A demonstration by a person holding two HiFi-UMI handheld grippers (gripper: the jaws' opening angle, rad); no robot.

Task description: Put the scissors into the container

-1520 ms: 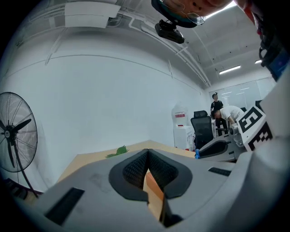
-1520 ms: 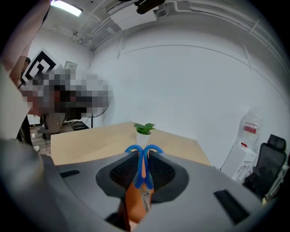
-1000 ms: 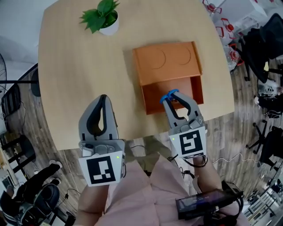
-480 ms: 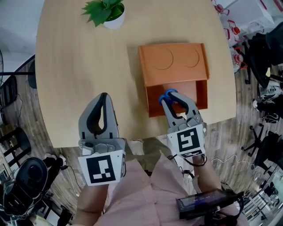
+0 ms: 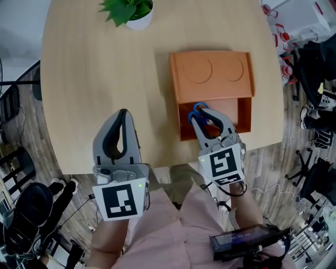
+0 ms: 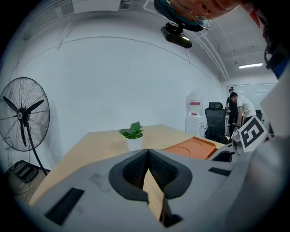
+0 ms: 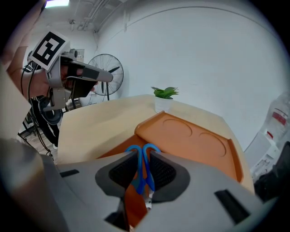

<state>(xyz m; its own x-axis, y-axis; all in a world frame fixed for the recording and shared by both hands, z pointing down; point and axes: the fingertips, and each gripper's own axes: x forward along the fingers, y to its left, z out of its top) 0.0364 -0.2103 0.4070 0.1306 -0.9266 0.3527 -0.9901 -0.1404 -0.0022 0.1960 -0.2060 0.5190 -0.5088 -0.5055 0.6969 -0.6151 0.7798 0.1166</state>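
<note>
1. Right tongs (image 7: 143, 157) are closed on the scissors (image 7: 144, 174). The ribbed dark pads pinch the blue handle shanks, and the two loops stick out just past the tips. Held that way, the rounded end probably goes in first and the blades trail back toward the tongs' body.
2. These tongs (image 5: 200, 111) hang over the open half of the container (image 5: 242, 113), right below their tips. The scissors (image 5: 198, 107) are therefore above the opening and, as far as I can tell, not yet resting inside it.
3. Ahead of the right tongs, the far half of the container is covered by a flat lid (image 5: 211, 72) with two shallow round recesses. That leaves the near bay as the only way in.
4. Left tongs (image 6: 147, 156) are shut with nothing between the pads. They (image 5: 123, 114) sit well to the left of the container, over bare table (image 5: 89, 79), seemingly parked out of the way.
5. The container looks like smooth orange moulded plastic with upright walls. The table is pale wood grain, and the tongs have matte grey shells.
6. A potted plant (image 5: 130, 10) stands far beyond the left tongs.
</note>
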